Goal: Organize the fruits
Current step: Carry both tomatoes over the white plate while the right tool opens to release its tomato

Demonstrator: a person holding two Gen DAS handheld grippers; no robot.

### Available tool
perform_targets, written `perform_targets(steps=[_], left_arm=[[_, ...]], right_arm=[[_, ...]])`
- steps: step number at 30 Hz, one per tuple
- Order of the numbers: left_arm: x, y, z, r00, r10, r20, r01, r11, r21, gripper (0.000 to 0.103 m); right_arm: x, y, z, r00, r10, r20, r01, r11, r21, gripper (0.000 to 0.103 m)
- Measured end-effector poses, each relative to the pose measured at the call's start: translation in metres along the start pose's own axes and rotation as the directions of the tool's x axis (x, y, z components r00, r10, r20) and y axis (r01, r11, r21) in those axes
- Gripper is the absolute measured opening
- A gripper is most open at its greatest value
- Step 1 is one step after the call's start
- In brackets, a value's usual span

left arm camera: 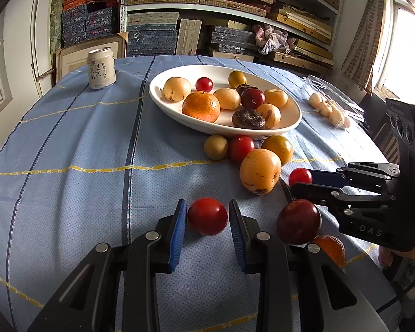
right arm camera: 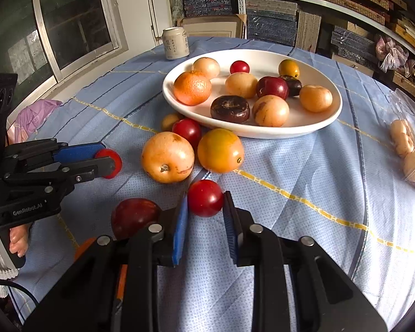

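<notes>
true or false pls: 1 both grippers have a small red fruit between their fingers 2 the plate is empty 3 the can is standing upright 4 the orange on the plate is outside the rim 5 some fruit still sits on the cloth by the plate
1. True. The left gripper brackets a small red fruit, and the right gripper brackets another small red fruit. Whether either is squeezing yet cannot be told.
2. False. The white plate holds an orange, yellow, red and dark fruits.
3. True. The can stands upright on the blue cloth.
4. False. The orange lies inside the plate.
5. True. A large yellow fruit and others lie on the cloth in front of the plate.
</notes>
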State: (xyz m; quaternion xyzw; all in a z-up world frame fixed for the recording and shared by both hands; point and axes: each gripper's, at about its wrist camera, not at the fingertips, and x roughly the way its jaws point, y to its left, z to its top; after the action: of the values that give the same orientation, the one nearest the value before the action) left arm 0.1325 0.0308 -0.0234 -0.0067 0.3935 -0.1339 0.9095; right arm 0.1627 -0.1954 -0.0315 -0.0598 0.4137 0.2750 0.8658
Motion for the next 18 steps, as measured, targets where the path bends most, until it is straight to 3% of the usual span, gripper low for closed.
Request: perform_targets(steps=[18], left_arm=[[0.006, -0.003, -0.003, 0.998, -0.029, -0.047, 0.030, 0.999, 0.019, 0.030]], right_arm=[[-0.009, -0.014, -0.005, 1.000, 0.006, 0.022, -0.007, 0.999, 0.048, 0.025]])
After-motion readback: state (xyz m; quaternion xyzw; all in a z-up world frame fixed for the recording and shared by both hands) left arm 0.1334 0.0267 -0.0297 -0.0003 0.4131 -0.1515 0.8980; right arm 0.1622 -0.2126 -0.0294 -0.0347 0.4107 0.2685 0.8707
